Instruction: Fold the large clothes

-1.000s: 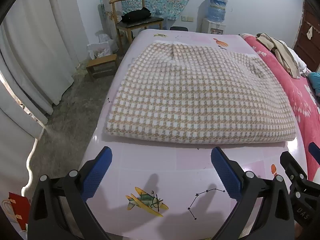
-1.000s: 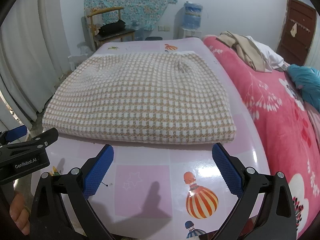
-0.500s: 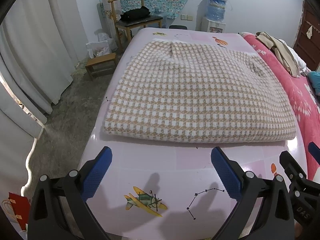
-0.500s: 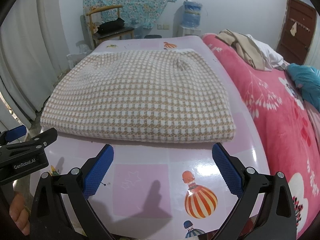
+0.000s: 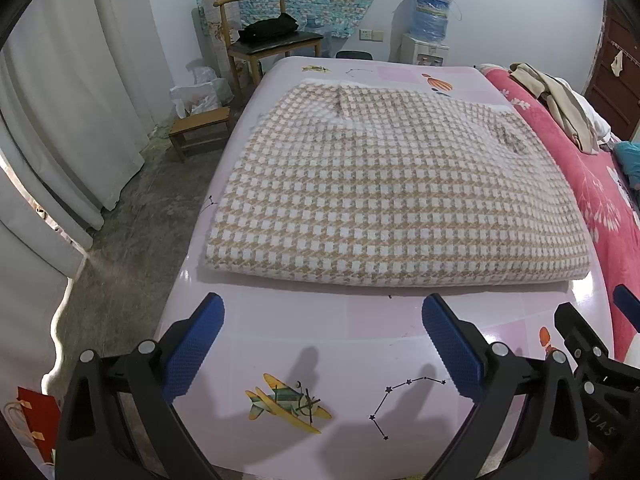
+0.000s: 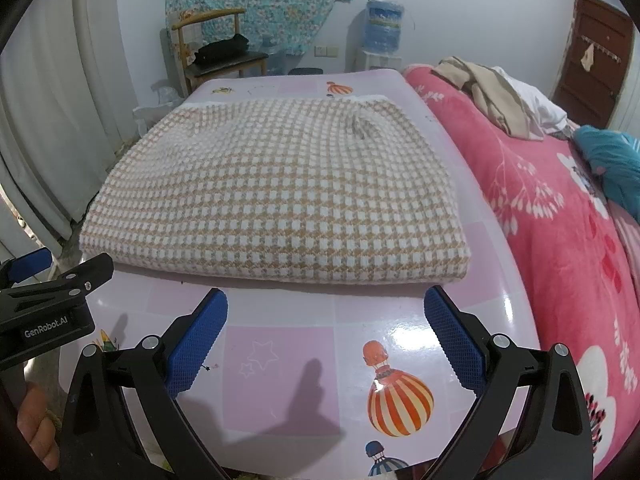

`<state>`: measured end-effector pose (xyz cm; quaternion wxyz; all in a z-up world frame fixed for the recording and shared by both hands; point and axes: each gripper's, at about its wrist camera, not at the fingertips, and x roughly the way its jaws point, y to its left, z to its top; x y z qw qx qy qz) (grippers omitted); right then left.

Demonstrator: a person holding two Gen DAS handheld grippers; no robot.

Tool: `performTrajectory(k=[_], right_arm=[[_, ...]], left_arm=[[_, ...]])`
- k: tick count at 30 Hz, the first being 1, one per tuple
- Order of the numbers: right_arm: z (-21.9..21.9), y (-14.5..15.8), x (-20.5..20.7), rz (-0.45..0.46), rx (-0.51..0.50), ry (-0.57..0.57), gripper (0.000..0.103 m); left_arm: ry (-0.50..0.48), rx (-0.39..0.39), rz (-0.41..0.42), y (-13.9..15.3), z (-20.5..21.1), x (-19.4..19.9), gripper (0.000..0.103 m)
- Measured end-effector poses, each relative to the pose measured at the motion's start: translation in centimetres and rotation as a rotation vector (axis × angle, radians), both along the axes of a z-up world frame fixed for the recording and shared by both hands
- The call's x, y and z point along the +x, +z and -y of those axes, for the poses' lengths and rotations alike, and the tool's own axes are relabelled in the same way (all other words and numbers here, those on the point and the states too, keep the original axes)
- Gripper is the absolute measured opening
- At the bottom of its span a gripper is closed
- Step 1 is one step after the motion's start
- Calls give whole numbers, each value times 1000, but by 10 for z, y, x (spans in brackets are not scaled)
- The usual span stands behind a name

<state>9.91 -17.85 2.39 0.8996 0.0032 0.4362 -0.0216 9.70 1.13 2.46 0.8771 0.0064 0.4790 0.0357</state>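
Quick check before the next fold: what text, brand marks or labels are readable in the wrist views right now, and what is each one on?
"GenRobot.AI": on the left gripper body, seen in the right wrist view.
"DAS": partial, cut off, on the right gripper body, seen in the left wrist view.
Water bottle label: too blurred to read.
Nothing readable on the folded garment or the table.

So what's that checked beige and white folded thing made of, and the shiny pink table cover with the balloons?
The folded beige-and-white checked garment looks like thick, soft woven or knitted fabric: fuzzy, matte, bulky folded edge. The pink table cover looks like glossy plastic or vinyl: it shows bright glare and printed pictures.
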Motion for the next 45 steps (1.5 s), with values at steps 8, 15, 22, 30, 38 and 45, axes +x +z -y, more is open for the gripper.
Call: performTrajectory(k=[8, 15, 22, 30, 38, 45], right_arm=[[3, -3, 0, -9, 1, -1, 95], [4, -3, 1, -13, -1, 4, 95], [4, -4, 1, -15, -2, 5, 95], [5, -4, 0, -17, -5, 6, 95], [5, -4, 0, -20, -5, 8, 95], [4, -4, 1, -20, -5, 7, 95]], left_arm=[[-4, -2, -3, 0, 1, 1, 97], [-4, -2, -3, 0, 0, 1, 97], [-5, -2, -3, -1, 1, 1, 97], [-4, -4, -4, -2, 1, 1, 97], [-5, -5, -4, -2, 0, 1, 97], [-5, -5, -3, -2, 0, 1, 97]])
